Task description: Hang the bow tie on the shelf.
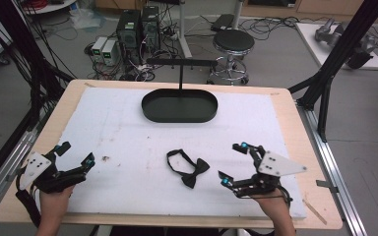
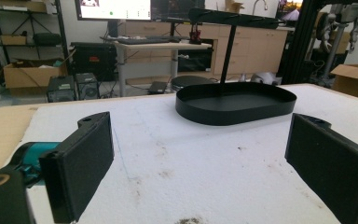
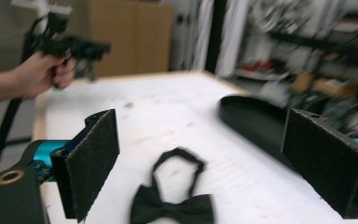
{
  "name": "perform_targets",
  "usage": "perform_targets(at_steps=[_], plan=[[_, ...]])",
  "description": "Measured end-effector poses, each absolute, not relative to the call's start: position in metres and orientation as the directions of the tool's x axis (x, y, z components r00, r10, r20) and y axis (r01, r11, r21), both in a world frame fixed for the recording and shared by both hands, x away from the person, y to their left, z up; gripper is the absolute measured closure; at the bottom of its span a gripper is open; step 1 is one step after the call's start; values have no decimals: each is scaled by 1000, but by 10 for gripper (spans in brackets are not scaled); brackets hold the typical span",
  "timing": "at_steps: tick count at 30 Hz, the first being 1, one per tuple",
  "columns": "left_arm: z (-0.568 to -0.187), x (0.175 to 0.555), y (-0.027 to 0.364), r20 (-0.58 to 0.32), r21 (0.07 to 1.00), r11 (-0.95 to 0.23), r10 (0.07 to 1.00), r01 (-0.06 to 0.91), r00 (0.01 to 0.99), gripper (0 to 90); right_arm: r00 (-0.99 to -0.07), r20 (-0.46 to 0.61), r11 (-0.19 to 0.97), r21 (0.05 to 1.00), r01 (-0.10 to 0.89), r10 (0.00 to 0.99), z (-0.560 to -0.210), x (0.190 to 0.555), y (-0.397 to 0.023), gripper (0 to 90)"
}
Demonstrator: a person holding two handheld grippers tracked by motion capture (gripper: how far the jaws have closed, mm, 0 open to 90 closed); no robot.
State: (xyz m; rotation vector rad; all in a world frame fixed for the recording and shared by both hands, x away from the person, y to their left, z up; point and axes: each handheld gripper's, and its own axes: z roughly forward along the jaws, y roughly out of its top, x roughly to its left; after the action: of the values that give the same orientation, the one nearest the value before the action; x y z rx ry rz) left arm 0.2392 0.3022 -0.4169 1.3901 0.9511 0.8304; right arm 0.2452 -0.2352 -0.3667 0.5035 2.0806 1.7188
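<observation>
We count one black bow tie [image 1: 188, 170] lying flat on the white foam sheet [image 1: 128, 132], nearer the right gripper [image 1: 236, 163] than the left gripper [image 1: 75, 154]. Both grippers hover wide open near the table's front edge, each empty. The right one's jaws frame the bow tie in its own view [image 3: 172, 205], so we judge it is lining up a pick. One oval black tray [image 1: 179, 106] with a T-bar stand [image 1: 181, 63] sits at the far side, likely the hanging place.
</observation>
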Motion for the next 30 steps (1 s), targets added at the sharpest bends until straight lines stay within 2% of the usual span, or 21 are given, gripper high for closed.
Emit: perform_targets(at_steps=[2, 5, 6, 11, 12, 20, 24, 27, 30], plan=[[-417, 239, 302, -62, 997, 38, 908, 66, 415, 83, -864, -74, 204, 978, 34, 497, -368, 249, -229, 106], [-417, 239, 302, -60, 997, 36, 908, 66, 414, 84, -886, -31, 272, 956, 108, 463, -375, 262, -206, 120], [-417, 239, 302, -57, 997, 32, 908, 68, 414, 84, -890, -32, 295, 948, 116, 455, -377, 264, -200, 150], [-418, 240, 301, -53, 997, 25, 908, 73, 416, 84, -910, -36, 382, 914, 138, 414, -387, 270, -180, 163], [-418, 240, 301, -51, 997, 23, 908, 73, 415, 84, -913, -35, 428, 890, 156, 406, -393, 272, -170, 183], [-416, 238, 301, -41, 998, 18, 909, 60, 414, 84, -918, 7, 518, 823, 231, 398, -409, 281, -140, 267], [-416, 237, 302, -42, 998, 19, 910, 59, 413, 84, -921, -11, 567, 791, 231, 390, -414, 283, -127, 316], [-416, 237, 302, -40, 998, 17, 910, 58, 413, 84, -917, -42, 639, 730, 243, 397, -423, 285, -109, 366], [-415, 236, 303, -40, 998, 20, 910, 54, 412, 84, -913, -46, 656, 710, 256, 406, -426, 285, -104, 405]])
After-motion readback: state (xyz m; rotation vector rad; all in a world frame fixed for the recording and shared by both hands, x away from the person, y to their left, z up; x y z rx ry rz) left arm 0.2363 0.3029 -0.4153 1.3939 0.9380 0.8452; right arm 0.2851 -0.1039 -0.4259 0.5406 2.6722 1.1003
